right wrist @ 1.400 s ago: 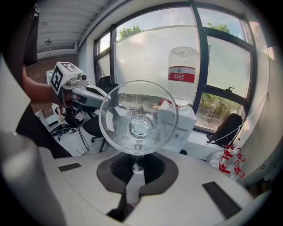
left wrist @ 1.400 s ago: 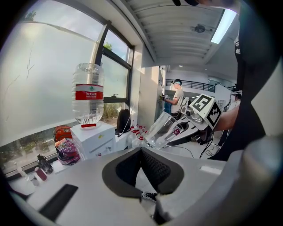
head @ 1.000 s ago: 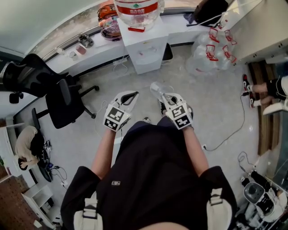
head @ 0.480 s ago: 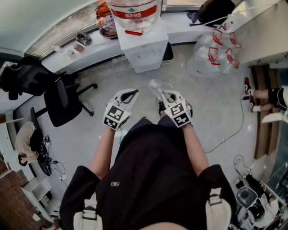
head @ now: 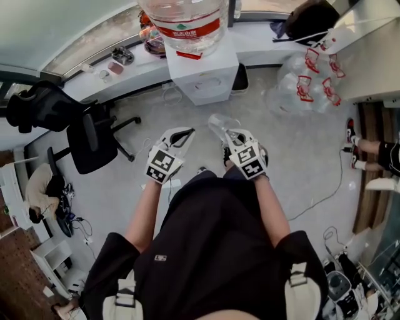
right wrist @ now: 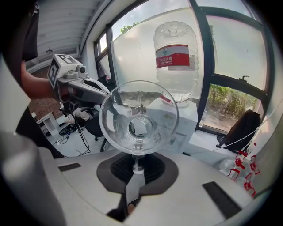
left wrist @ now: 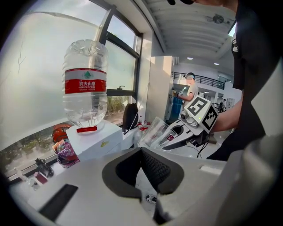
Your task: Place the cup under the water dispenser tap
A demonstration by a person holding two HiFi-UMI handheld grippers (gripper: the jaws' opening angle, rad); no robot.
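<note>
**Position.** The cup (head: 218,124), clear plastic, is clamped in the right tongs (head: 230,136), whose jaws are closed on its lower edge. The right gripper view looks straight down the cup's length, so it lies along the tongs, not upright. It hangs in the air over the floor (head: 300,150), in front of the person and well apart from the water dispenser (head: 204,70). The dispenser is a white cabinet with an inverted bottle (head: 186,19) on top, and it stands by the window-side worktop (head: 125,74), straight ahead. I cannot pick out the tap from where I stand. The left tongs (head: 182,132) are closed on nothing and sit beside the right pair at about the same height.

**Assessment.** The step in hand appears to be the carry toward the dispenser; placement is not yet begun. The next move calls for three things:
- closing the gap to the cabinet front;
- bringing the cup to tap level;
- turning the wrist so the mouth faces up before the cup goes under the spout.

The grip is on one edge of a thin wall, so the cup should be seated firmly before release.
</note>
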